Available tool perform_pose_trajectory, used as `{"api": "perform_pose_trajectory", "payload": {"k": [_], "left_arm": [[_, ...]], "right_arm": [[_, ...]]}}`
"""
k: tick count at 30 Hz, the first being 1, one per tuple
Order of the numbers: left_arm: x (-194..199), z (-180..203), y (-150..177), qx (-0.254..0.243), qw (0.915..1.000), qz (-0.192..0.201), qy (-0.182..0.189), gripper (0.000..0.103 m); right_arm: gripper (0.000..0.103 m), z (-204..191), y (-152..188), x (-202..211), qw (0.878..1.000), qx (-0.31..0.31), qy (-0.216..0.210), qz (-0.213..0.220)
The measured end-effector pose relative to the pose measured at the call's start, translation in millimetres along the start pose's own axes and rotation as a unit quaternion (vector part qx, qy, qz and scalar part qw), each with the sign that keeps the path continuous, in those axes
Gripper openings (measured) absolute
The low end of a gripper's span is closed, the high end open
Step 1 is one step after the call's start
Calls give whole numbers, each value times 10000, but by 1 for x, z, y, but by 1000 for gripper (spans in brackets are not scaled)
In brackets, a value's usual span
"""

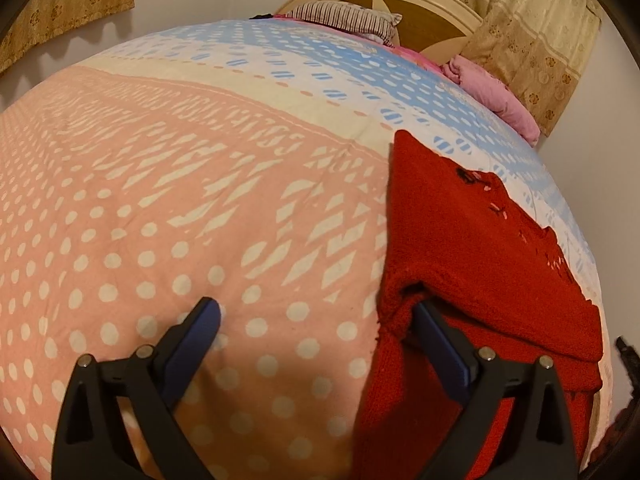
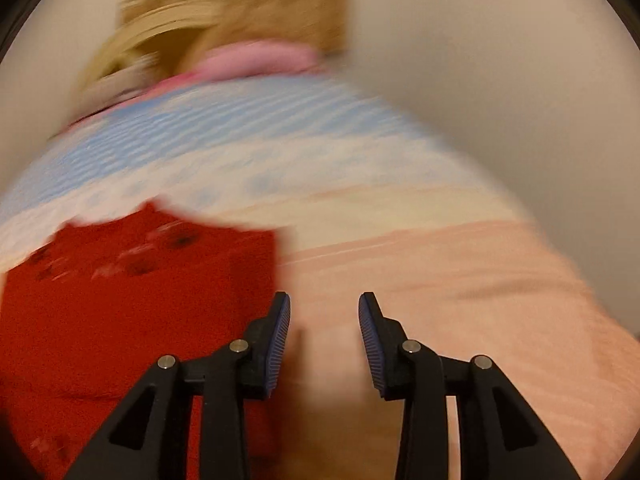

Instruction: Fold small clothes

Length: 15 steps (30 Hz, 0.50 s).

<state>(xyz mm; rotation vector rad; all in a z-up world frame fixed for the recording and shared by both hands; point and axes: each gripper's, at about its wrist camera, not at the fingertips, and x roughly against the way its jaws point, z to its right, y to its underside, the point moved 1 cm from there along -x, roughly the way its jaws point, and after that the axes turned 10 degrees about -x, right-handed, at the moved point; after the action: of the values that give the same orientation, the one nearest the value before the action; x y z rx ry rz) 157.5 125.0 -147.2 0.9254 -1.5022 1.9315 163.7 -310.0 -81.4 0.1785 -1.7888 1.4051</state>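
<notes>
Rightward, bare bedspread (image 2: 460,280) borders the red sweater (image 2: 120,320) (right hand-held gripper (image 2: 324,312) parted, empty).

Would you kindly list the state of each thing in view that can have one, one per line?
red knitted garment: partly folded, lying flat on the bed, one layer doubled over at the near end.
left gripper: jaws wide open, one finger tucked into the garment's fold, nothing clamped.
right gripper: jaws apart, nothing between them, beside the garment's edge.
bedspread: spread smooth.
pink blanket: bundled by the headboard.
</notes>
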Motion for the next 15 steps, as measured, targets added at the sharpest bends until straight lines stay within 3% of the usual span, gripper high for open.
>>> {"api": "perform_pose_trajectory", "payload": {"k": [2, 8, 10, 12, 15], "left_arm": [[0, 1, 0, -19, 10000, -9, -22, 101], [-1, 2, -1, -60, 10000, -23, -76, 101], [-1, 3, -1, -83, 9999, -29, -105, 101], [-2, 4, -1, -103, 9999, -35, -123, 102], [-3, 6, -1, -138, 9998, -51, -159, 102]], "right_arm": [[37, -1, 0, 18, 9990, 108, -387, 169], [37, -52, 8, 15, 9909, 807, -1074, -75], [36, -68, 17, 0, 9881, 1014, -1112, -320], [36, -72, 29, -26, 9875, 1126, -854, -705], [37, -62, 26, -32, 9894, 846, -937, -717]]}}
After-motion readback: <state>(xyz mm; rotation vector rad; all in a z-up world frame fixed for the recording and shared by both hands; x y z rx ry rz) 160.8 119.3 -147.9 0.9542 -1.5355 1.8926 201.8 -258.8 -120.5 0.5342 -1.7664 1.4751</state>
